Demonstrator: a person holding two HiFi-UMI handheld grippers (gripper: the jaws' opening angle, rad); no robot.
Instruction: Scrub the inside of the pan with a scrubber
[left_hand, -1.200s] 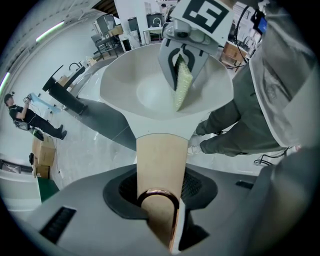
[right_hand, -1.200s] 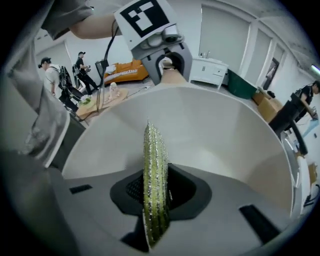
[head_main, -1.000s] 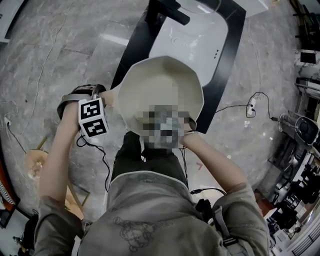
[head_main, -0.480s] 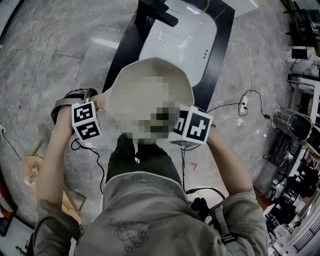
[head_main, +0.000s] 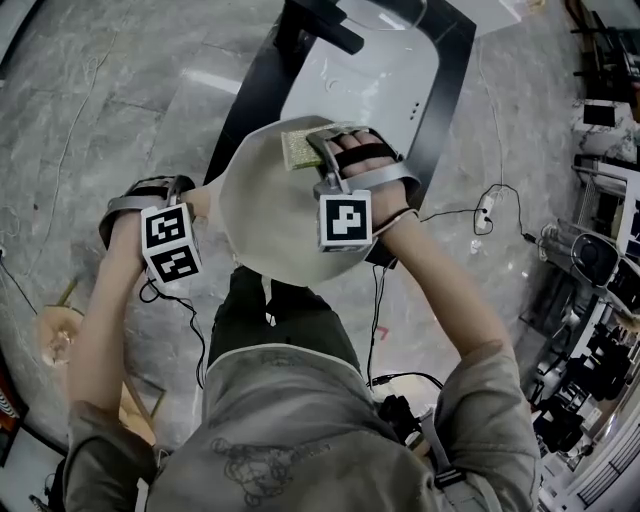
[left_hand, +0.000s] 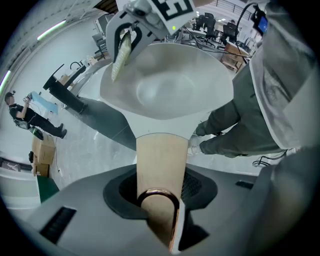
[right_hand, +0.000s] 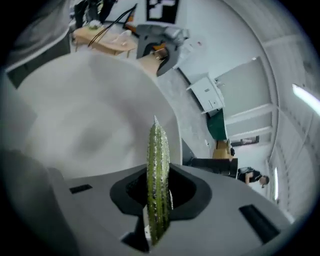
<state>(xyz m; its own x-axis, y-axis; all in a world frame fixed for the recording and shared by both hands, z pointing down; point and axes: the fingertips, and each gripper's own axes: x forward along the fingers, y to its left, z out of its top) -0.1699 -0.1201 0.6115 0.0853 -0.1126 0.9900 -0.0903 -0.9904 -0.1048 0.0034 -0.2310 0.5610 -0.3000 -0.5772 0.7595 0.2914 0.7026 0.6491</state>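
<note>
The pan is held in the air above the floor by its tan handle, on which the left gripper is clamped. This grip is shown plainly only in the left gripper view. A green scrubber is pinched edge-on between the jaws of the right gripper, as seen close up in the right gripper view. Its place is given by the head view alone: at the pan's far rim, over the pale inside. Whether it touches the surface cannot be told. A distant person is caught only in the gripper views.
</note>
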